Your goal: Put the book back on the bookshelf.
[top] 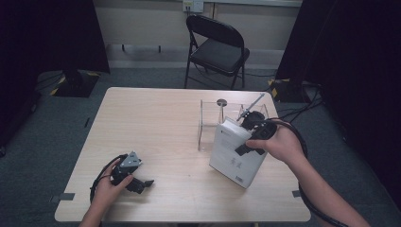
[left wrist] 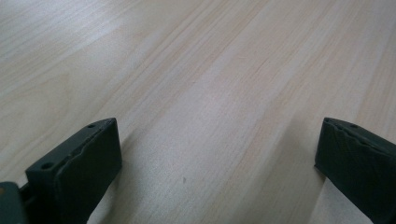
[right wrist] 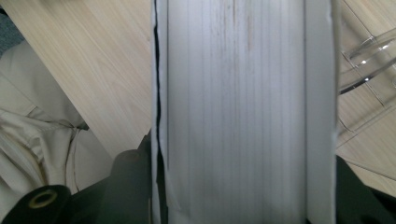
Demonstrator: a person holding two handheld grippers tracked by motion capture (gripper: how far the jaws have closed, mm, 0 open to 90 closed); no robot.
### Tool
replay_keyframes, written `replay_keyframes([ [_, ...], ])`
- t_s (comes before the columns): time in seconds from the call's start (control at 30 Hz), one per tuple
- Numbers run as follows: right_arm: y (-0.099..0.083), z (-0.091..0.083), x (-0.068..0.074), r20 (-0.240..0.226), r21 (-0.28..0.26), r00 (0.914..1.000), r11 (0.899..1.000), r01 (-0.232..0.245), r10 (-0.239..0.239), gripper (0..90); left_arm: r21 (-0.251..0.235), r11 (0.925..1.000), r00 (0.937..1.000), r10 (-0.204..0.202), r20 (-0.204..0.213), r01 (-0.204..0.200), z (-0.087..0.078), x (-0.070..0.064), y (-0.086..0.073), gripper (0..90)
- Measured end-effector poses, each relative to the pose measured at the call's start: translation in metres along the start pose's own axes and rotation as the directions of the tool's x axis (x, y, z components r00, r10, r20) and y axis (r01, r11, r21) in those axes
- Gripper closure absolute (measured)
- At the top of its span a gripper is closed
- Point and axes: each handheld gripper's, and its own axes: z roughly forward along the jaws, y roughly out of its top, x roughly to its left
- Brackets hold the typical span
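High view: our right gripper (top: 249, 131) is clamped on the white book (top: 235, 153); we'd keep it upright sliding into the clear rack (top: 208, 118).

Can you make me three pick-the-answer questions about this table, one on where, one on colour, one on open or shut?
1. Where is the book?
A. by the clear stand
B. on the chair
C. on the floor

2. What colour is its cover?
A. red
B. white
C. green

3. How is the left gripper?
A. shut on a pen
B. shut on the book
C. open

Answers: A, the book stands against the stand on the table. B, its cover looks white. C, the jaws stand wide apart over bare wood.
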Motion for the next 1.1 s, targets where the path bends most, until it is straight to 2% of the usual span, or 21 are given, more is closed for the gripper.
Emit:
replay_keyframes([
  [0.23,-0.007,-0.005,-0.007,0.002,-0.002,0.9997,1.000,-0.025,0.025,52.8,-0.001,1.0000,1.0000,-0.003,0.001,0.003,0.000,0.000,0.000,0.0],
  [0.4,-0.011,-0.008,-0.010,0.009,-0.002,0.9998,1.000,-0.016,0.016,52.7,-0.001,1.0000,1.0000,-0.004,0.003,0.004,0.000,0.000,0.000,0.0],
  [0.53,-0.015,-0.010,-0.014,0.004,-0.004,0.9992,0.999,-0.040,0.040,52.7,-0.001,1.0000,1.0000,-0.002,0.000,0.002,0.000,0.000,0.000,0.0],
  [0.73,-0.018,-0.014,-0.017,0.009,-0.001,0.9989,0.999,-0.046,0.046,52.8,0.003,1.0000,1.0000,0.000,0.002,0.000,0.000,0.000,0.000,0.0],
  [1.1,-0.031,-0.020,-0.026,0.035,-0.001,0.9967,0.997,-0.074,0.074,52.8,0.001,1.0000,1.0000,-0.001,0.000,0.001,0.000,0.000,0.000,0.0],
])
